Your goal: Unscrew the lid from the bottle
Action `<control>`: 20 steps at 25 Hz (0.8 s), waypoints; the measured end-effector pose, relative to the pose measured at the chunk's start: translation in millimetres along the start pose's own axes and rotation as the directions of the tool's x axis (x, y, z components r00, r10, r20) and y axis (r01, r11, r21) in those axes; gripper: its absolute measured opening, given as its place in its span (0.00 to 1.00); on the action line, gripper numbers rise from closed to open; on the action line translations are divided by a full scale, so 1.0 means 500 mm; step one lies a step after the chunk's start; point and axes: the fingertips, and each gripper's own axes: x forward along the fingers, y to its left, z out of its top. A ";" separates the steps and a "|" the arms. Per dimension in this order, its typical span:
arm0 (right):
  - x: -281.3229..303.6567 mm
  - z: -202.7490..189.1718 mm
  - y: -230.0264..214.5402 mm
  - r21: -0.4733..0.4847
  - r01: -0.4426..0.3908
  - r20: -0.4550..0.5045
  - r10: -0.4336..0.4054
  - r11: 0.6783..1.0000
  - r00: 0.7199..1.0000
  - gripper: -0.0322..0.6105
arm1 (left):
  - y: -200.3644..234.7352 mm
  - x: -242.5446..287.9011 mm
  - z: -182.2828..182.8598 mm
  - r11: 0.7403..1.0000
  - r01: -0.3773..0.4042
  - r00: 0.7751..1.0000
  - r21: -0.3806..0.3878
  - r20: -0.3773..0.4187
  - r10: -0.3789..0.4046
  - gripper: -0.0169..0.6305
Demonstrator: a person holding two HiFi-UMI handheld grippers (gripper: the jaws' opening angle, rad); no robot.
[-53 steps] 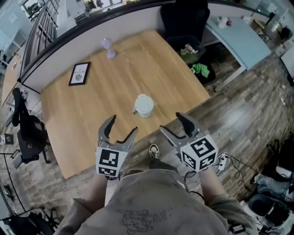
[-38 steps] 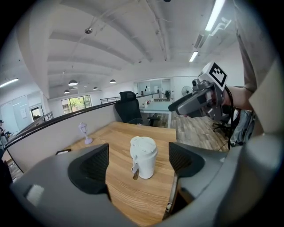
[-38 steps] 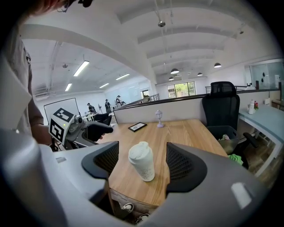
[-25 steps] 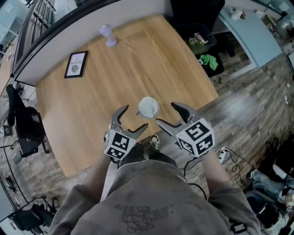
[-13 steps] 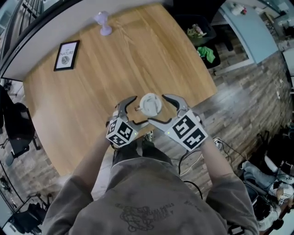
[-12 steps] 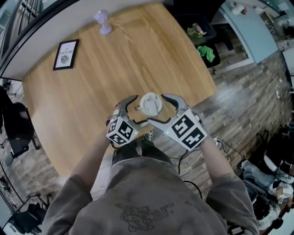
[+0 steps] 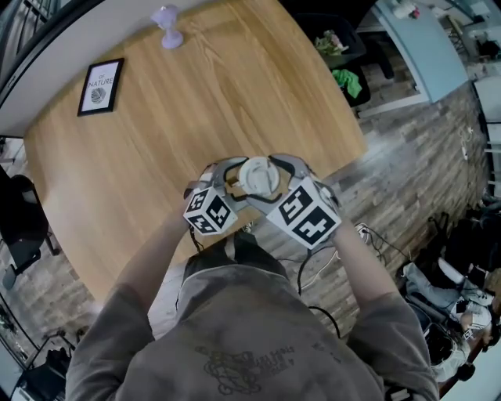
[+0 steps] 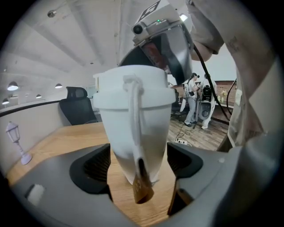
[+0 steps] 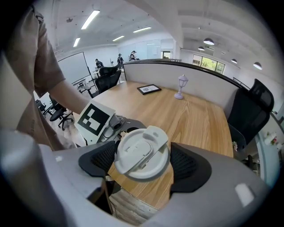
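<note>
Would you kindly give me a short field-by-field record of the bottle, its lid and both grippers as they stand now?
bottle: white, upright on the wooden table, near its front edge
lid: white, on the bottle
left gripper: jaws just been closing, either side of the bottle's body; no press visible
right gripper: jaws just been opening, either side of the lid; no press visible
elsewhere on table: framed picture, small lamp ornament

A wooden surface [image 7: 235, 94] is seen from above. A black-framed picture [image 7: 100, 84] is laid flat near its far left corner, and a small lilac lamp ornament [image 7: 167, 17] is stood at the far edge. Beyond the right edge, a green item [image 7: 345, 81] is seen, and cables [image 7: 376, 239] are strewn on the plank floor [image 7: 415, 157].
</note>
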 end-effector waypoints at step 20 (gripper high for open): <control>0.013 -0.039 0.012 -0.500 -0.297 -0.349 0.124 0.814 0.929 0.65 | -0.006 0.014 0.000 1.000 0.029 0.999 0.000 0.015 -0.029 0.59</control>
